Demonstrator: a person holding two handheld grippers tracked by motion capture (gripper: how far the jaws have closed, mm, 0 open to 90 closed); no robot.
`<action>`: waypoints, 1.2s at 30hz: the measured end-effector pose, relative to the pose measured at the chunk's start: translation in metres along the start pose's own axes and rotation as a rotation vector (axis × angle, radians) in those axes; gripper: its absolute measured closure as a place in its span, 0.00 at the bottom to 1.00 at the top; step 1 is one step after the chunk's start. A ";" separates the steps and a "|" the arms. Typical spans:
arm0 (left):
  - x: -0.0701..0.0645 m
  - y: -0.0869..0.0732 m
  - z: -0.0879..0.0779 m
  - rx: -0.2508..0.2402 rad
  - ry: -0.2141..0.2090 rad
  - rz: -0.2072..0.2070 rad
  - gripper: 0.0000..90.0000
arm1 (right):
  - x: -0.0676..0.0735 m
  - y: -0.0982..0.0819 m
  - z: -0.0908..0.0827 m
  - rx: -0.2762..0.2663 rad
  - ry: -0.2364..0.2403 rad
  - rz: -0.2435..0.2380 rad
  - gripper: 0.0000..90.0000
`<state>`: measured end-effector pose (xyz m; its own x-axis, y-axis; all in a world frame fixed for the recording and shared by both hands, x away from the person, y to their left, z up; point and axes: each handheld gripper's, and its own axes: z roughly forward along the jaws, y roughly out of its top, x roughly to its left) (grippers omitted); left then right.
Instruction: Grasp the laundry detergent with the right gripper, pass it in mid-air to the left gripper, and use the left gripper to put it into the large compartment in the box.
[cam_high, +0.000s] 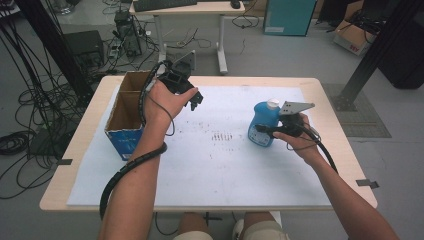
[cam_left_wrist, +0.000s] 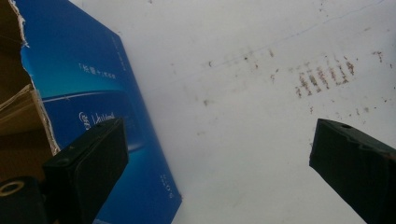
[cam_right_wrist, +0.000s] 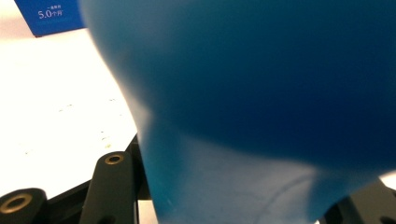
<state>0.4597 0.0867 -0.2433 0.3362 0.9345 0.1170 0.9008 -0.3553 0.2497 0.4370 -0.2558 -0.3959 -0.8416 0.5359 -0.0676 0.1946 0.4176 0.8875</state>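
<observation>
- Right up against the lens in the right gripper view: blue bottle (cam_right_wrist: 261, 93), blurry from being that close, sitting between the two black jaws.
- From the high view, same blue bottle (cam_high: 263, 124) standing upright on the white sheet (cam_high: 220, 165), white cap (cam_high: 272, 103) on top, right of the table's middle.
- Right gripper (cam_high: 266, 131) coming in from the bottle's right side, jaws reaching across its lower body. Looks clamped on the bottle, though hard to tell whether the base is lifted or resting on the sheet.
- Left gripper (cam_high: 195, 100) up in the air just right of the cardboard box (cam_high: 122, 117), jaws spread wide with nothing between them. Same story in the left gripper view: left gripper (cam_left_wrist: 219, 154) gaping over bare stained sheet, box wall (cam_left_wrist: 93, 88) off to one side.
- Key relation, probably: box lies to the bottle's left, well apart, across the stained middle of the sheet. Long axis of the bottle vertical, box open at the top with a divider (cam_high: 116, 94) splitting it.
- Best guess for next move: carry leftward and drop in from above, staying upright. Right hand already has it; left hand nearer the box, handy for steadying.
- Risk: clipping the box's near rim if carried too low.
</observation>
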 end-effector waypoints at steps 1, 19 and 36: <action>0.000 -0.001 0.000 0.003 -0.001 0.001 0.06 | 0.000 0.000 0.000 -0.001 -0.001 0.002 0.49; 0.002 -0.004 -0.001 -0.007 -0.009 -0.007 0.05 | 0.000 0.000 0.000 -0.001 -0.004 0.004 0.49; 0.002 -0.004 -0.002 -0.011 -0.012 -0.006 0.05 | 0.000 0.000 0.000 -0.004 -0.004 0.000 0.49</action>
<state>0.4564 0.0898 -0.2418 0.3337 0.9369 0.1041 0.8998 -0.3495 0.2612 0.4365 -0.2558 -0.3963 -0.8394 0.5392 -0.0692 0.1931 0.4148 0.8892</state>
